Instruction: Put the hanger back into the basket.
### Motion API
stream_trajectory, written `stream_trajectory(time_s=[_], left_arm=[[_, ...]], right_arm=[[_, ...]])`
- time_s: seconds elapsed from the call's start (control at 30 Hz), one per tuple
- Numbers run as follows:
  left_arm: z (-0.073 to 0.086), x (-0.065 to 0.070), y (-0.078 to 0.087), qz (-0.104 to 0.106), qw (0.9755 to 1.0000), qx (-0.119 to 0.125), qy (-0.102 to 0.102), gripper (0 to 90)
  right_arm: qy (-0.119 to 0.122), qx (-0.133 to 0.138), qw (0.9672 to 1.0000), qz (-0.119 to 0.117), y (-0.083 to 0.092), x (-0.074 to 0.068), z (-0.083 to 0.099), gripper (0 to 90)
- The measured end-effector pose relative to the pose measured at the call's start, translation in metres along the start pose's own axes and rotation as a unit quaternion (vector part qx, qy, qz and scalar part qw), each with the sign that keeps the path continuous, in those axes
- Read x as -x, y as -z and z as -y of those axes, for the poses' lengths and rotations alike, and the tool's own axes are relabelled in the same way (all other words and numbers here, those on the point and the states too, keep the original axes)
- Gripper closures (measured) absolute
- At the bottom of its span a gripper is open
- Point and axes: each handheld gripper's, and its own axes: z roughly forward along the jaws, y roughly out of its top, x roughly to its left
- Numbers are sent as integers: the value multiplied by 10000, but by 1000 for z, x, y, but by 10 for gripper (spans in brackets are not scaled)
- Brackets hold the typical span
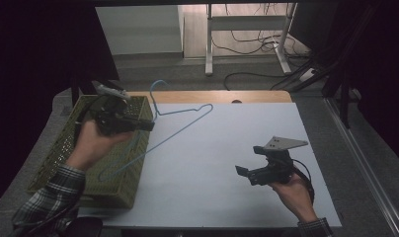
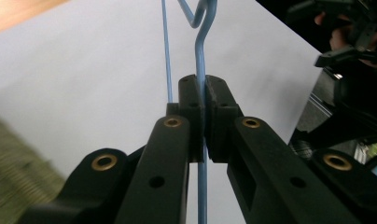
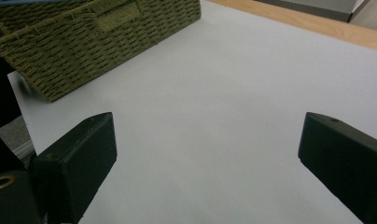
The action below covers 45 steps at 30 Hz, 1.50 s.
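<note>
Blue wire clothes hanger clamped in left gripper, lifted over woven olive basket; right gripper apart, empty above white counter. Next, probably: lower into basket.

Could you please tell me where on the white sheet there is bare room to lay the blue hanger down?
The white sheet is bare between the wicker basket and the open right gripper. It is crowded at the left, where the left gripper holds the blue hanger above the basket.
</note>
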Motion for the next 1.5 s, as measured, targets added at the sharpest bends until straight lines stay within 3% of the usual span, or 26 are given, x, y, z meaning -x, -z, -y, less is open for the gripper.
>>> stream_trajectory(time_s=[0.2,0.47,0.87,1.13,1.43,1.5], left_arm=[[14,-19,29,-310,9993,126,142,874],[41,-47,67,-761,9959,333,367,873],[88,-95,93,-1154,9893,509,727,873],[118,-120,82,-1101,9881,563,916,873],[147,-138,44,-1034,9871,550,1089,873],[151,-141,37,-1097,9864,486,1122,873]], right_arm=[[-161,-53,9998,84,4,5,15,32],[-367,-103,9991,185,10,12,34,25],[-485,-221,9983,248,11,20,46,24],[-497,-279,9980,281,10,23,49,23],[-509,-358,9976,296,7,24,52,23],[-494,-388,9976,294,6,24,53,23]])
